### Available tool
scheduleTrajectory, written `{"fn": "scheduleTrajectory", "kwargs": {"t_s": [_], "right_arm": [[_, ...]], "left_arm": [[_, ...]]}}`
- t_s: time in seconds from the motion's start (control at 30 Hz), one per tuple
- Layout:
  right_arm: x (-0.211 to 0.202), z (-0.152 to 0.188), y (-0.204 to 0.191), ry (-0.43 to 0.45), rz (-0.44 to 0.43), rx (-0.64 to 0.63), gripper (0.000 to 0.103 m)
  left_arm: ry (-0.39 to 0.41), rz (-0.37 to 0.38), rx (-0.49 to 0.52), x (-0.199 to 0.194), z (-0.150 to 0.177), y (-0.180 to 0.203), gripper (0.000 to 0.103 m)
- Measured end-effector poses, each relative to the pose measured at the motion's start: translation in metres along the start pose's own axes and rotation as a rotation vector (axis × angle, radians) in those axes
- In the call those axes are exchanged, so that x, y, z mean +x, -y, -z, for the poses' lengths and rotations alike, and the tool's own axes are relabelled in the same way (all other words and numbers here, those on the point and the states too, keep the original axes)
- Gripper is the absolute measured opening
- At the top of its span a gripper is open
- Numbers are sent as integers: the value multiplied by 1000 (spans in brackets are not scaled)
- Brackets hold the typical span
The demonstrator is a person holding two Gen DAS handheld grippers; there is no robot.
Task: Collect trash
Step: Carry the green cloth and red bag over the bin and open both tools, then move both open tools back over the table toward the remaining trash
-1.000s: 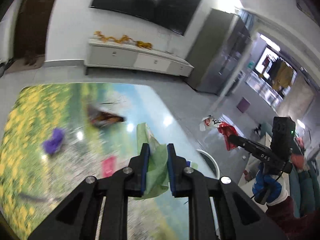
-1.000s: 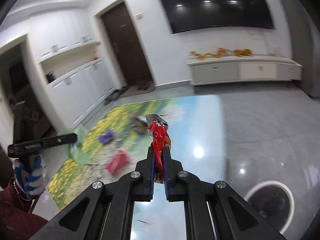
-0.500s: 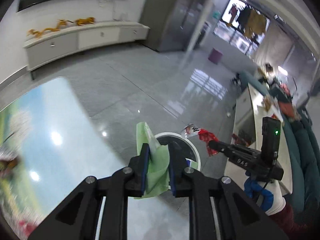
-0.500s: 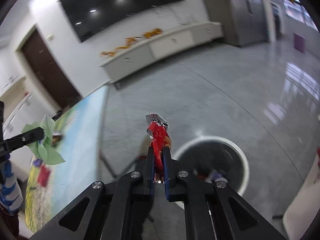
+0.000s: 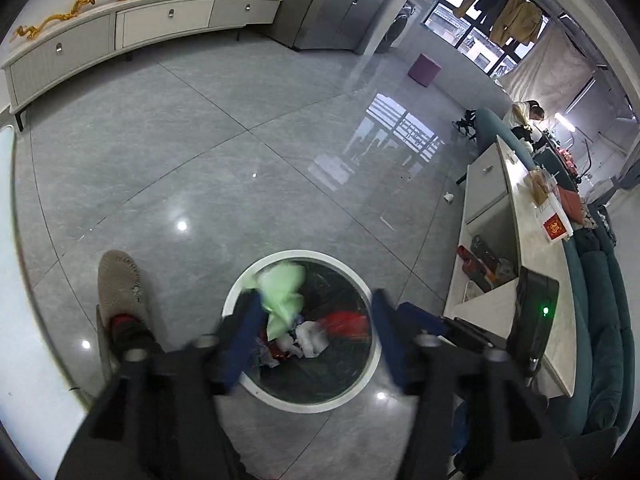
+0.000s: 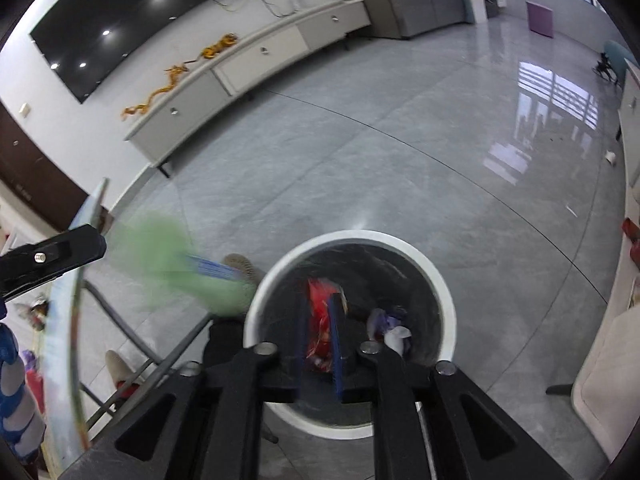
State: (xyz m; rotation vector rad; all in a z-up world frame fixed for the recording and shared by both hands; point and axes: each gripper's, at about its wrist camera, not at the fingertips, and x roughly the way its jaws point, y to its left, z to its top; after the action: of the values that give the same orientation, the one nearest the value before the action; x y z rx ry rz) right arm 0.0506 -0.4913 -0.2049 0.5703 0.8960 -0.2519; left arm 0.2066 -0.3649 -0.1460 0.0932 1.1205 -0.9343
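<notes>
I hold both grippers over round white-rimmed waste bin [image 5: 301, 399] with dark liner on grey tiled floor [image 5: 240, 152], aimed down so drops land inside. Left gripper [image 5: 316, 334]: jaws just opened, released; crumpled green paper [image 5: 282, 292] falls clear between them above bin's mouth. Right gripper [image 6: 319, 330]: jaws just opening; red snack wrapper [image 6: 318, 312] between pads, apparently slipping free. White and red scraps already lie inside.
</notes>
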Motion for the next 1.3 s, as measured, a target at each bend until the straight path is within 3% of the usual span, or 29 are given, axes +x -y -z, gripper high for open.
{"fn": "scheduleTrajectory", "kwargs": {"t_s": [0.07,0.3,0.63,0.97,1.13,1.3], "right_arm": [[-2,2,2,10,7,5,44],[-14,1,-6,22,5,-16,44],[-51,-4,-88,85,-104,-156,44],[-86,7,-189,132,-216,-304,44],[-91,26,-238,112,-252,-400,49],[-88,47,-281,70,-282,-483,49]], "left_arm": [[-2,9,3,1,0,0,61],[33,-42,22,-29,11,-5,61],[208,-176,2,-144,52,-43,61],[378,-412,-109,-268,135,-116,63],[427,-557,-213,-308,187,-147,68],[444,-653,-324,-335,233,-178,68]]}}
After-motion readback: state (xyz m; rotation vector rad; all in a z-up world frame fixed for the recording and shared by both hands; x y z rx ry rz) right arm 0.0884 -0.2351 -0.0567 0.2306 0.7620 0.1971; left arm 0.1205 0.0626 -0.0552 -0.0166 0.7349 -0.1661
